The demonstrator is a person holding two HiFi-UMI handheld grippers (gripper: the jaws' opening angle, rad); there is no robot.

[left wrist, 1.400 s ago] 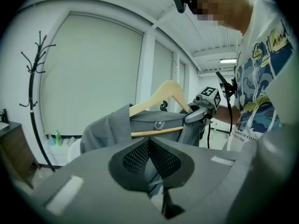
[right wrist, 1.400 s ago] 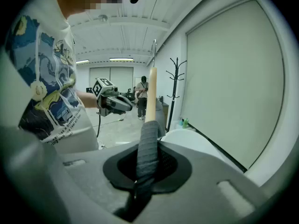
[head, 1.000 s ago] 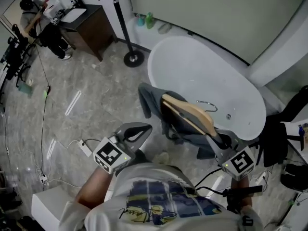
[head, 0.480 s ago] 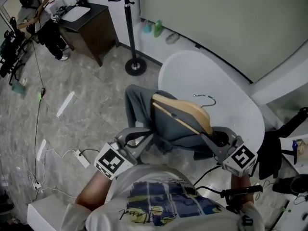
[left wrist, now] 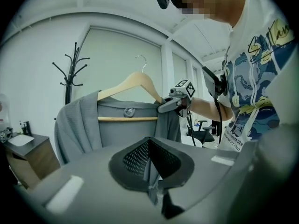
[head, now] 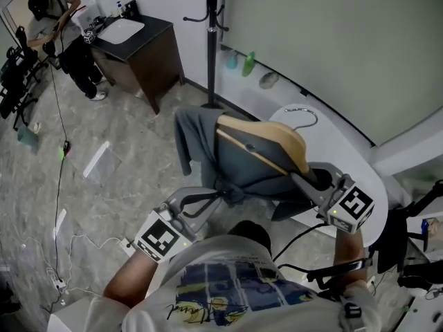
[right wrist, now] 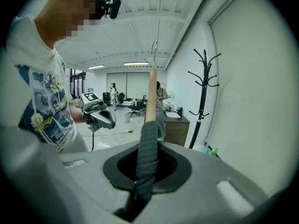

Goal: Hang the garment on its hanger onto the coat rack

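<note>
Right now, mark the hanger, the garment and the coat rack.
hanger [head: 270, 140], head view, on its wooden shoulder.
garment [head: 242, 171], head view, on the gray cloth below the hanger.
coat rack [head: 212, 47], head view, on the pole.

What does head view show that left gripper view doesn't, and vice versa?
Head view only: tub, bottles by the wall, left hand-held gripper seen from outside.
Left gripper view only: rack top prongs, its own jaws pinching garment fabric, hanger seen front-on.
Both: garment on hanger, right hand-held gripper gripping its shoulder end, rack pole, cabinet.
</note>
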